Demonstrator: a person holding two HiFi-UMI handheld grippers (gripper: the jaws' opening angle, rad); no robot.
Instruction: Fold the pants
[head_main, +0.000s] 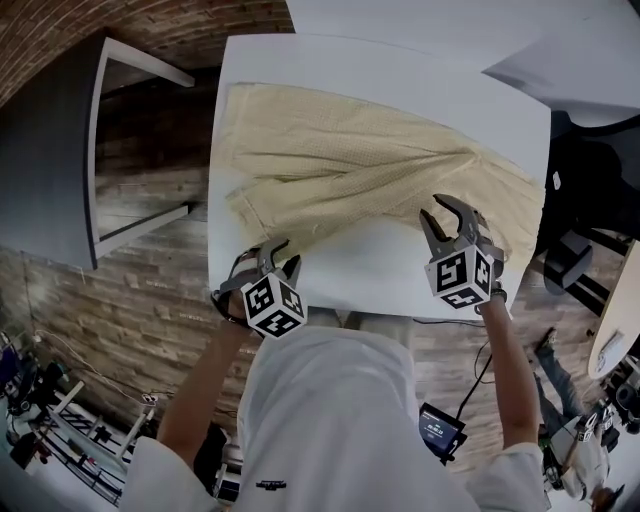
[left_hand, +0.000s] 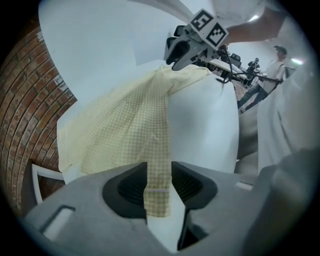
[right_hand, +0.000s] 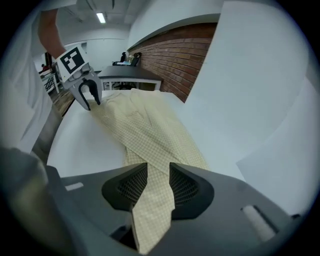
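Note:
Pale yellow checked pants (head_main: 340, 170) lie spread across the white table (head_main: 400, 90), one end trailing off its right side. My left gripper (head_main: 272, 256) is at the table's near left corner, shut on a narrow strip of the cloth (left_hand: 159, 192) that runs up between its pads. My right gripper (head_main: 447, 216) is at the near right, shut on the other end of the pants (right_hand: 150, 200), which fills the gap between its pads. Each gripper view shows the other gripper across the cloth: the right gripper (left_hand: 177, 54) and the left gripper (right_hand: 90, 97).
A dark grey desk (head_main: 60, 150) stands left of the table over a wood floor. Another white table (head_main: 570, 60) is at the upper right. A person (head_main: 575, 440) stands at the lower right, near a black device (head_main: 440, 428) on the floor.

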